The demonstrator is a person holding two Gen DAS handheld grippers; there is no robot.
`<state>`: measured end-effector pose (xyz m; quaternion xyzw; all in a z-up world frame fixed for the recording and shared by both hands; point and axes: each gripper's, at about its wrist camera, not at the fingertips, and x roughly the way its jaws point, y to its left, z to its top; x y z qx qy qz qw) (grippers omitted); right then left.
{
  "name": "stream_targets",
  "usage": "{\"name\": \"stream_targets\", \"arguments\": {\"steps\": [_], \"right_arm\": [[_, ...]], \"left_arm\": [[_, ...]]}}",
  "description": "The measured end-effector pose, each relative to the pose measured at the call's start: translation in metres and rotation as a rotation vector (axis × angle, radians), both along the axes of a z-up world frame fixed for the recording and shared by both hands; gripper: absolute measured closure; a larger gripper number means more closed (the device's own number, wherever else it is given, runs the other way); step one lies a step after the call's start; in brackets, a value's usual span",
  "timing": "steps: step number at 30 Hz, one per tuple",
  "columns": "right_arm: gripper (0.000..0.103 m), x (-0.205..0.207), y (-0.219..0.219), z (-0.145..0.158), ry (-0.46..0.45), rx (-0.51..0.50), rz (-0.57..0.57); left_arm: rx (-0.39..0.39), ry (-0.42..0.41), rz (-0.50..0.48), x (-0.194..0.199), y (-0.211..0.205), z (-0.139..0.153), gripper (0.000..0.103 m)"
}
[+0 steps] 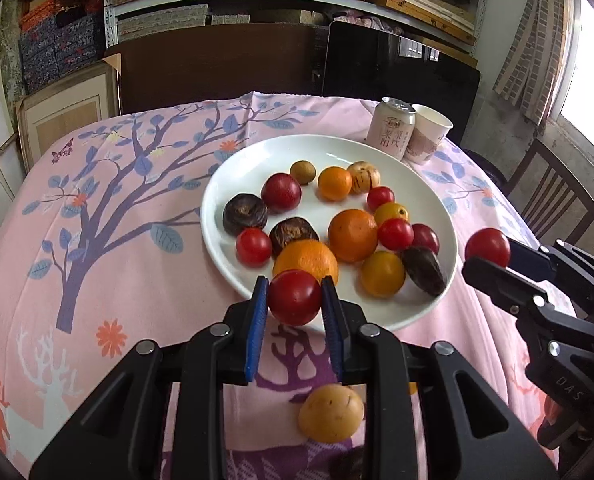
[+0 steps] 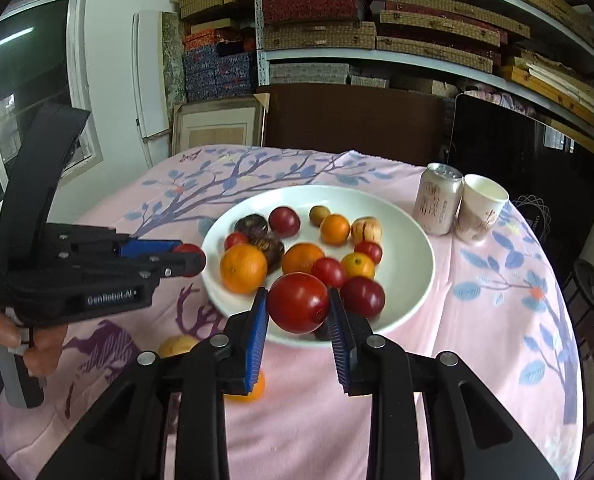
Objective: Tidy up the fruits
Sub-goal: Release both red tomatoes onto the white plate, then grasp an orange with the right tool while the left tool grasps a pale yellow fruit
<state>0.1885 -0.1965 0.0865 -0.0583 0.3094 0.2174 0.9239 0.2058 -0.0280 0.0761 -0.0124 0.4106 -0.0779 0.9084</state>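
Note:
A white plate [image 1: 233, 184] on the pink tablecloth holds several fruits: oranges, red tomatoes, yellow and dark brown fruits. My left gripper [image 1: 295, 298] is shut on a red tomato [image 1: 294, 297] at the plate's near rim; it shows at left in the right wrist view [image 2: 189, 258]. My right gripper [image 2: 299, 308] is shut on another red tomato [image 2: 298, 303] over the plate's [image 2: 417, 232] near rim; it shows at right in the left wrist view [image 1: 491, 256]. A yellow fruit [image 1: 331, 413] lies on the cloth below my left gripper.
A pink drink can [image 1: 391, 128] and a paper cup [image 1: 429, 132] stand behind the plate at the right. An orange fruit [image 2: 253, 390] and a yellow fruit [image 2: 177, 346] lie on the cloth near me. Chairs and stacked shelves surround the table.

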Motion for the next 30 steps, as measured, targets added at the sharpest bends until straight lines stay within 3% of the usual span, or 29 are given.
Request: {"name": "stream_targets", "arguments": {"steps": [6,7,8,11,18,20,30], "right_arm": [[0.071,0.047,0.0,-0.007,0.045,0.137,-0.074],[0.061,0.052,-0.003,-0.009,0.058,0.171,-0.083],[0.049,0.055,-0.006,-0.011,0.068,0.195,-0.095],[0.043,0.053,-0.016,-0.015,0.082,0.235,-0.121],[0.042,0.019,-0.035,-0.015,0.077,0.192,-0.086],[0.035,0.008,-0.038,-0.016,0.081,0.189,-0.072],[0.035,-0.042,-0.017,-0.037,0.113,0.07,0.036]], "left_arm": [[-0.003,-0.003,0.039,0.037,-0.01,0.001,0.077],[-0.008,-0.001,0.045,0.041,-0.012,0.001,0.076],[-0.013,-0.001,0.057,0.043,-0.012,0.0,0.07],[-0.036,-0.026,0.108,0.038,-0.006,0.001,0.037],[-0.057,-0.01,0.112,0.016,0.008,0.001,0.032],[-0.052,-0.002,0.109,0.006,0.01,-0.002,0.031],[-0.043,0.03,0.086,-0.05,0.019,-0.026,0.026]]}}
